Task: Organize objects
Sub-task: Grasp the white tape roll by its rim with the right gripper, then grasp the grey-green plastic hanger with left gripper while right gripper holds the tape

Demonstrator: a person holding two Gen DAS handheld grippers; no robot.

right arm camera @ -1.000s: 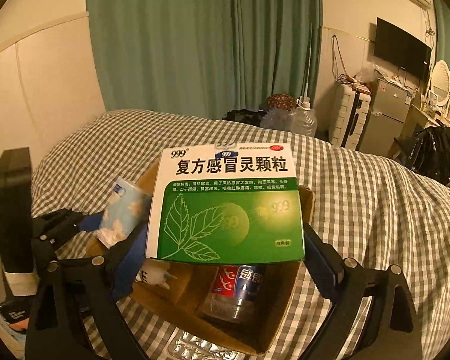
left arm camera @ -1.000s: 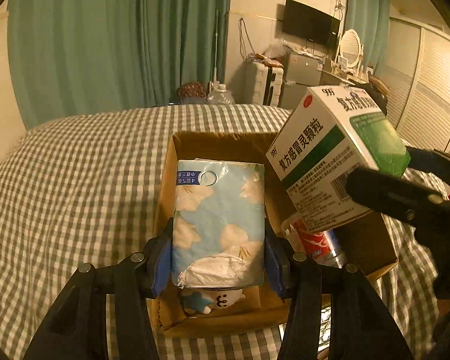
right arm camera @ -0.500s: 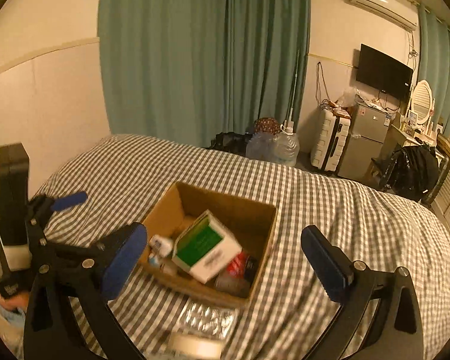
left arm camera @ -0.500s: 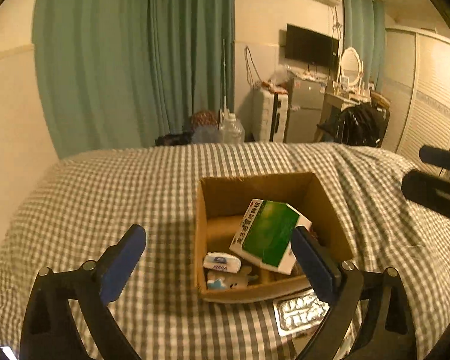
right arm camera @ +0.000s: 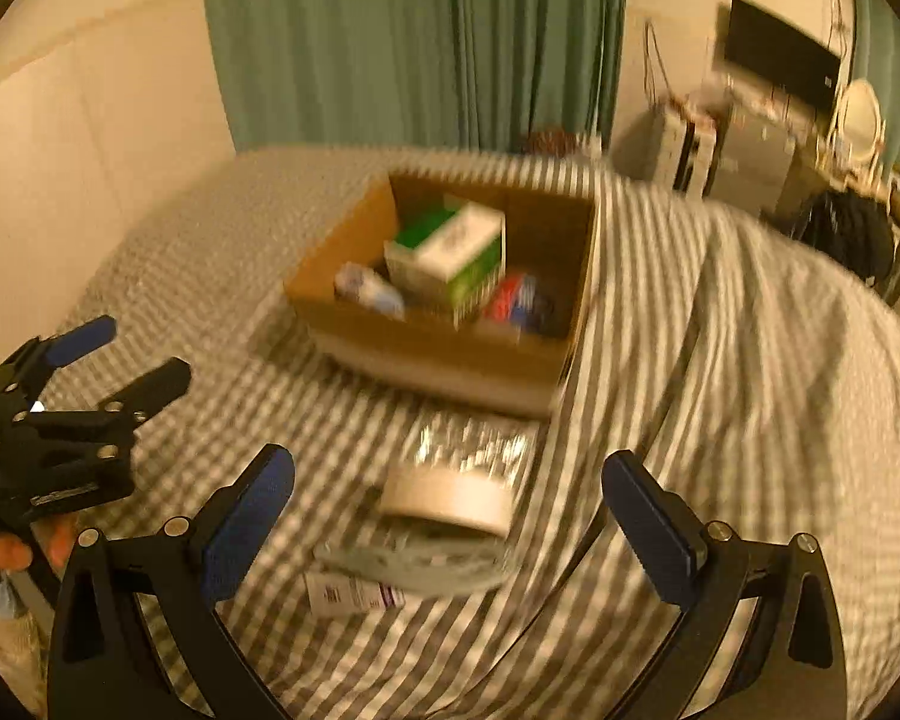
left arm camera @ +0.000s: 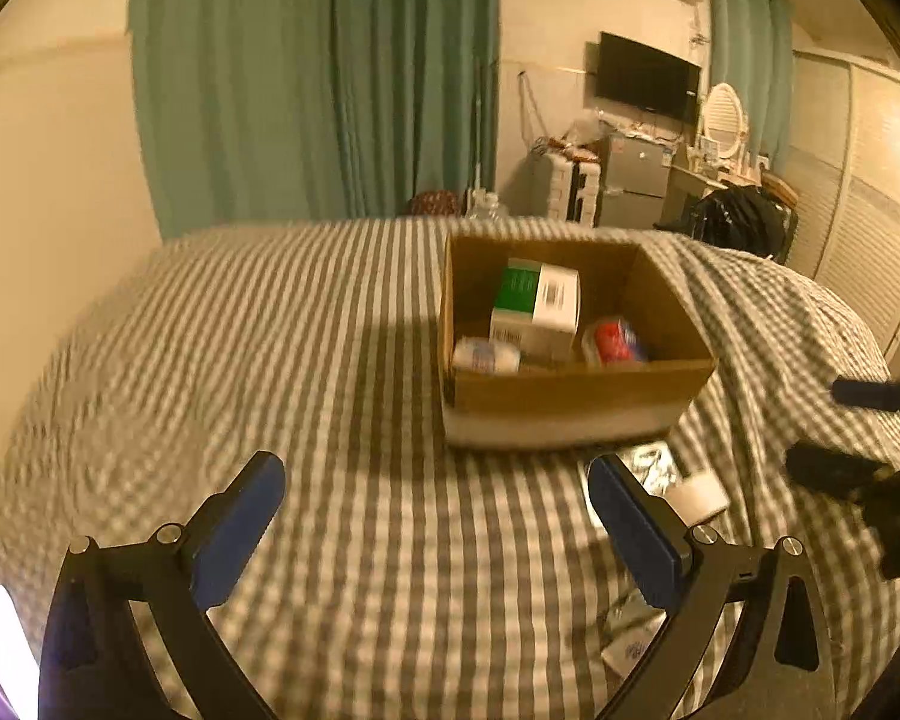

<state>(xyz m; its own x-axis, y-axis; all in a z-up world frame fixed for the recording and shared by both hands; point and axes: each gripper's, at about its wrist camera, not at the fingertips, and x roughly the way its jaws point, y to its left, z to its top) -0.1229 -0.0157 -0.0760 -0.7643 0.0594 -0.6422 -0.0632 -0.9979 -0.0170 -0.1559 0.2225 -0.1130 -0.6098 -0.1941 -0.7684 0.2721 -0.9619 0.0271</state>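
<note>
Both grippers hang spread wide and empty above the bed point(left arm camera: 330, 360): the left gripper point(left arm camera: 435, 516) over bare checked cover, the right gripper point(right arm camera: 450, 516) over a blurred roll of tape point(right arm camera: 444, 501) and foil pill sheets point(right arm camera: 471, 444) lying just in front of the cardboard box point(left arm camera: 570, 402). Inside the box a green-and-white medicine carton point(left arm camera: 537, 306) leans against the back, with a pale tissue pack point(left arm camera: 486, 355) at its left and a red-labelled bottle point(left arm camera: 613, 341) at its right. Green curtains point(left arm camera: 312, 78) hang behind the bed; a television point(left arm camera: 648, 78) is mounted on the far wall.
</note>
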